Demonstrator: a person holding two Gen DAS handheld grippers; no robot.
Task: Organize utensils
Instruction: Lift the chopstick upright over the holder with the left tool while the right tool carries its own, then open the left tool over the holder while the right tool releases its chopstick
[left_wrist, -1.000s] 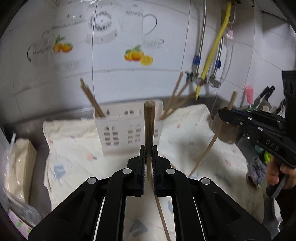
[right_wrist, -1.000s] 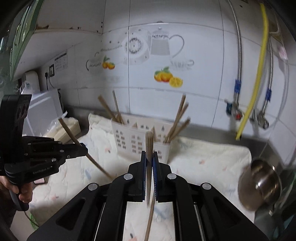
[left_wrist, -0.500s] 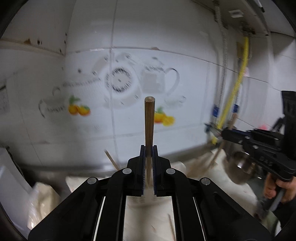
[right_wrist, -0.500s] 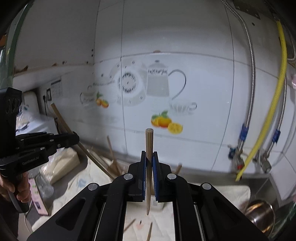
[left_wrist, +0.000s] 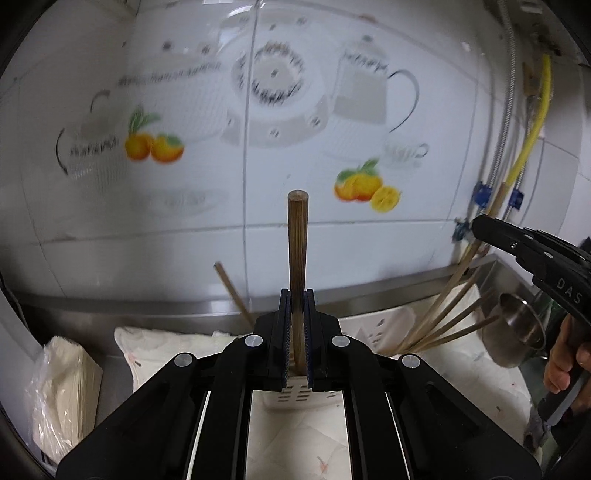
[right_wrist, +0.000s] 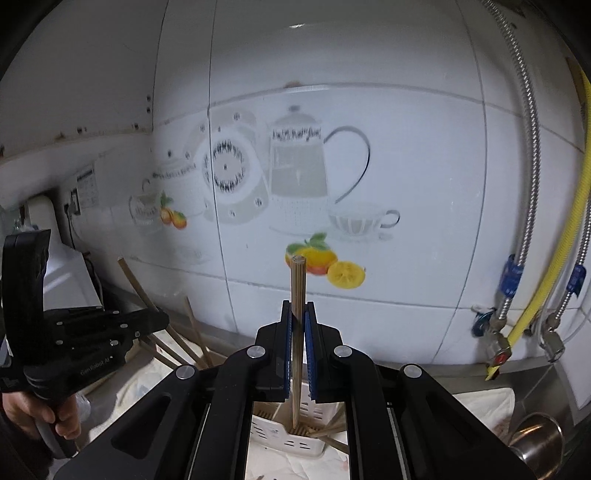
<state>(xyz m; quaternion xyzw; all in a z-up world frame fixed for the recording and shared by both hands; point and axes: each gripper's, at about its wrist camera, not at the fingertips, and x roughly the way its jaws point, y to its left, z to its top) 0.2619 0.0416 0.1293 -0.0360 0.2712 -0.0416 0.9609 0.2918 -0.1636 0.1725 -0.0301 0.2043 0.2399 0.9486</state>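
Observation:
My left gripper (left_wrist: 296, 314) is shut on a brown chopstick (left_wrist: 297, 254) held upright above the white slotted utensil basket (left_wrist: 299, 397). My right gripper (right_wrist: 297, 325) is shut on a lighter chopstick (right_wrist: 297, 295), upright, with its lower tip down in the basket's (right_wrist: 284, 435) compartment. Several chopsticks (left_wrist: 443, 325) lean out of the basket's right side, and others (right_wrist: 173, 339) lean out of its left side. Each gripper shows in the other's view: the right one (left_wrist: 480, 225) and the left one (right_wrist: 159, 321).
A pale cloth (left_wrist: 177, 350) covers the steel counter. A steel pot (left_wrist: 517, 332) stands at the right, also in the right wrist view (right_wrist: 535, 439). A wrapped stack (left_wrist: 62, 373) lies at the left. Tiled wall, a yellow hose (right_wrist: 546, 291) and braided pipes are close behind.
Both grippers tilted up from the counter towards the wall, then came in over the basket. Each stays shut on its chopstick; the right chopstick's tip now reaches into the basket.

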